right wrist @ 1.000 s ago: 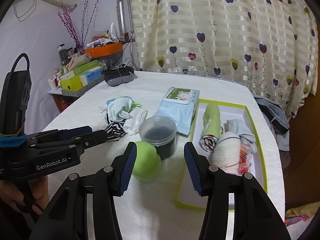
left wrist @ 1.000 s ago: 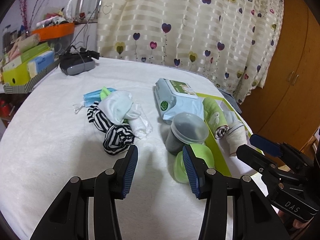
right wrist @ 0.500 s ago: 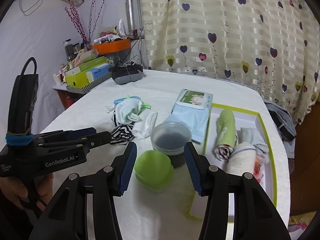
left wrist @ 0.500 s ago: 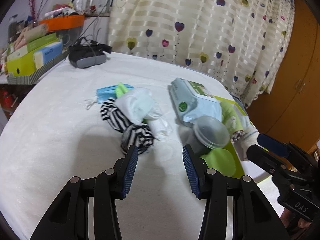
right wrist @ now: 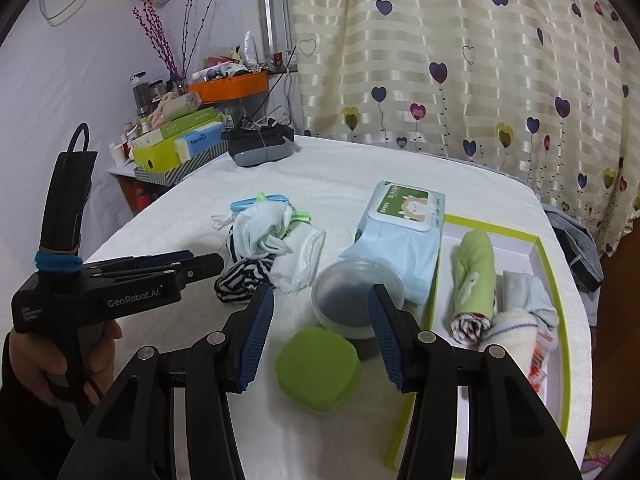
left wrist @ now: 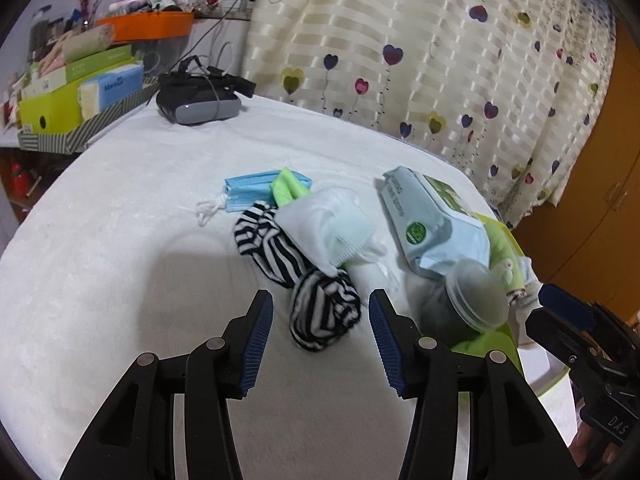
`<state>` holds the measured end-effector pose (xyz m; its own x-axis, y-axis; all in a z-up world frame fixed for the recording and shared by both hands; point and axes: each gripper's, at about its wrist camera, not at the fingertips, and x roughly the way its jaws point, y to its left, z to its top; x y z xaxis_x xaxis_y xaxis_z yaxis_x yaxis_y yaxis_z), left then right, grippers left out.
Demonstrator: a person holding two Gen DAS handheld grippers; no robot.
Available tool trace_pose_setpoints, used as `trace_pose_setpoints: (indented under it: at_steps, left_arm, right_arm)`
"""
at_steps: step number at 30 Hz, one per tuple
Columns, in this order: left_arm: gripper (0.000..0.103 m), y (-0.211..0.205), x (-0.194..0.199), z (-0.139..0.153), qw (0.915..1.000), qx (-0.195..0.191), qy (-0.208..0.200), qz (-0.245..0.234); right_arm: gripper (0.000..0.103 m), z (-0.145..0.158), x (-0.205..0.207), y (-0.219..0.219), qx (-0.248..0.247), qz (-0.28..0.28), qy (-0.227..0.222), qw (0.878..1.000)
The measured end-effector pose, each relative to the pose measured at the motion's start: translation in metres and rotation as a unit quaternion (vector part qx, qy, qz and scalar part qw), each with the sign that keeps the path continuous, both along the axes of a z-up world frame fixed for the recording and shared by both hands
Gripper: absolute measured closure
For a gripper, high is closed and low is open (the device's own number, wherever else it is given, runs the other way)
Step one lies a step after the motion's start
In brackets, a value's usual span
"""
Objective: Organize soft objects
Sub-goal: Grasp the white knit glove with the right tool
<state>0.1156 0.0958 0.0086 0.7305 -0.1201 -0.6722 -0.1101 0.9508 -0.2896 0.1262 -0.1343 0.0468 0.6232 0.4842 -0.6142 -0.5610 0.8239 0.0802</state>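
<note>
A black-and-white striped sock lies bunched on the white table cover, at the near end of a pile with a white sock, a blue face mask and a green cloth. My left gripper hovers at the striped sock; its jaws are opening, the sock's near end sits between the tips, and the pads do not press it. My right gripper is open above a green lid, nothing gripped. A green-rimmed white tray on the right holds a rolled green towel and white cloths.
A clear round tub and a pack of wet wipes stand between the pile and the tray. A VR headset lies at the table's far side. Boxes crowd a shelf at the left. A curtain hangs behind.
The left gripper has swung left from the tub and green lid to the striped sock, and its jaws stand a bit wider. The right gripper has drifted slightly, still open over the green lid.
</note>
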Motion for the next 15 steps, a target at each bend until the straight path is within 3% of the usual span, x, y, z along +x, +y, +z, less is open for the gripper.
trace_pose_setpoints:
  at_steps: [7, 15]
  left_arm:
    - [0.054, 0.021, -0.001, -0.005, 0.9997, -0.003, 0.006, 0.022]
    - [0.054, 0.047, -0.004, -0.006, 0.999, -0.005, 0.005, 0.045]
  right_arm:
    - [0.053, 0.002, 0.017, 0.034, -0.004, 0.034, 0.007, 0.999]
    - [0.053, -0.015, 0.046, 0.092, -0.032, 0.059, 0.052, 0.996]
